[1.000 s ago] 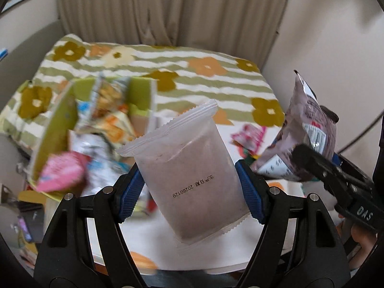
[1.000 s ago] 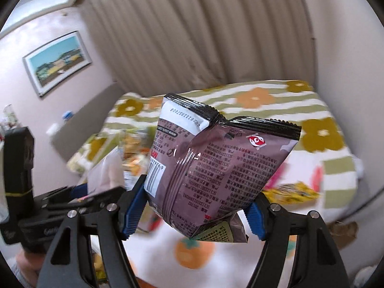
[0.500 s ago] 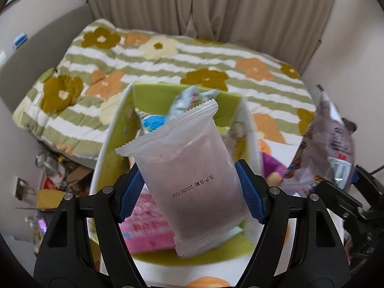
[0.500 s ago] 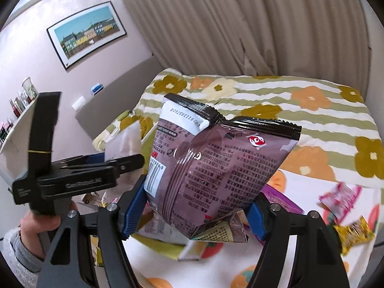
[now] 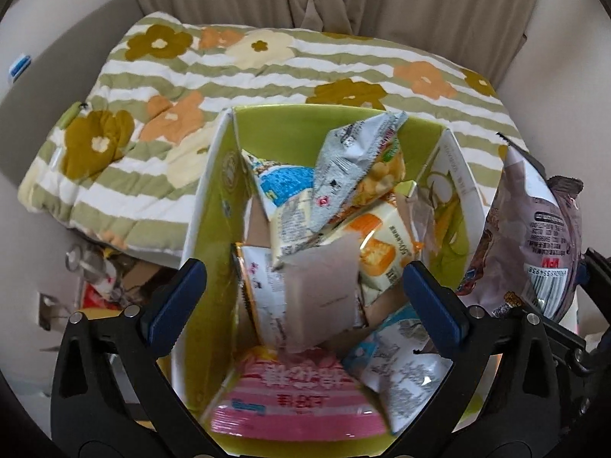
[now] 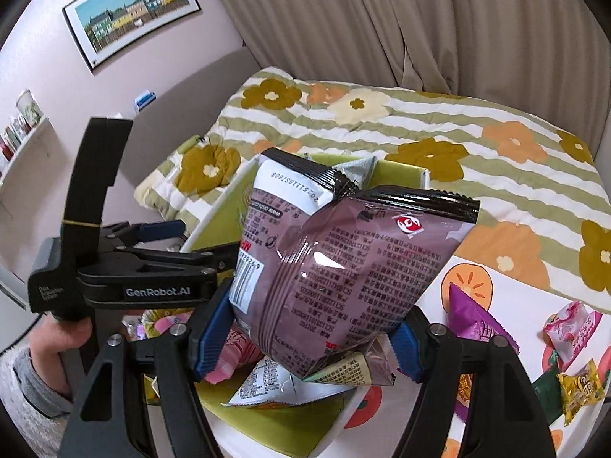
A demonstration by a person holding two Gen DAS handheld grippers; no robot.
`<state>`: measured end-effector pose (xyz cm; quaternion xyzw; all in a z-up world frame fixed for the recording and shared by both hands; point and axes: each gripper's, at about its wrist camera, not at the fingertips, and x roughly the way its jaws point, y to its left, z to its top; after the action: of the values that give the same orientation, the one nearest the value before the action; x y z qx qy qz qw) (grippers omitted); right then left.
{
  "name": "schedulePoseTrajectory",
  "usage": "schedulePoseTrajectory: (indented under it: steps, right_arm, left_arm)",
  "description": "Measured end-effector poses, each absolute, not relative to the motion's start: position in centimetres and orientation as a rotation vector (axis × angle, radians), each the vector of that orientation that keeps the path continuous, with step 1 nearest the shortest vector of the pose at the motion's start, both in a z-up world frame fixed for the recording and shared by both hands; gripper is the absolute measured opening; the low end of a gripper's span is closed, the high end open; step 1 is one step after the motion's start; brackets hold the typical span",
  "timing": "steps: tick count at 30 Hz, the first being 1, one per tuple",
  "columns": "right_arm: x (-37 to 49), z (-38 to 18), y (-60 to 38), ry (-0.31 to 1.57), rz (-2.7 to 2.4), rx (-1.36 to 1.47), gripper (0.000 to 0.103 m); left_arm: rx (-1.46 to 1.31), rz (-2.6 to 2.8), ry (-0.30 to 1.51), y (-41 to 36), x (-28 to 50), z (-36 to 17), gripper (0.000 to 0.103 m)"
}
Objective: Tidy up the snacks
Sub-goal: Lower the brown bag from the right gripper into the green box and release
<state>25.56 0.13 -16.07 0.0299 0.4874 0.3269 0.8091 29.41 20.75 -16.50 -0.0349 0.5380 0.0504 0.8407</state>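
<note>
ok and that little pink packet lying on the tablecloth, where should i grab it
Probably across its puffy middle, coming straight down from above. The pink packet lies flat on the tablecloth with room around it, and its crimped ends look thin. The right hand-held gripper is shut on the brown bag, so drop that first.

Left tongs (image 5: 305, 290) spread — right tongs (image 6: 305, 337) clamped.

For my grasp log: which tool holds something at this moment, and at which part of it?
The right tool clamps the brown-purple foil snack bag at its lower sides. The left tool is open and holds nothing.
</note>
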Motion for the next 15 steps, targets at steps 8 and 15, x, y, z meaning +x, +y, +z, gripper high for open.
schedulePoseTrajectory:
  steps: [8,15]
  right_arm:
    - [25.9,-16.5,1.2,1.075,0.669,0.059,0.069]
    - [25.9,-17.2,1.9,1.116,0.628,0.064,0.079]
  left_arm:
    - [-0.045,0.075,1.112,21.5,30.2,-15.4,0.102]
    - [-0.05,0.056,1.095,22.4,29.9,-14.8,0.102]
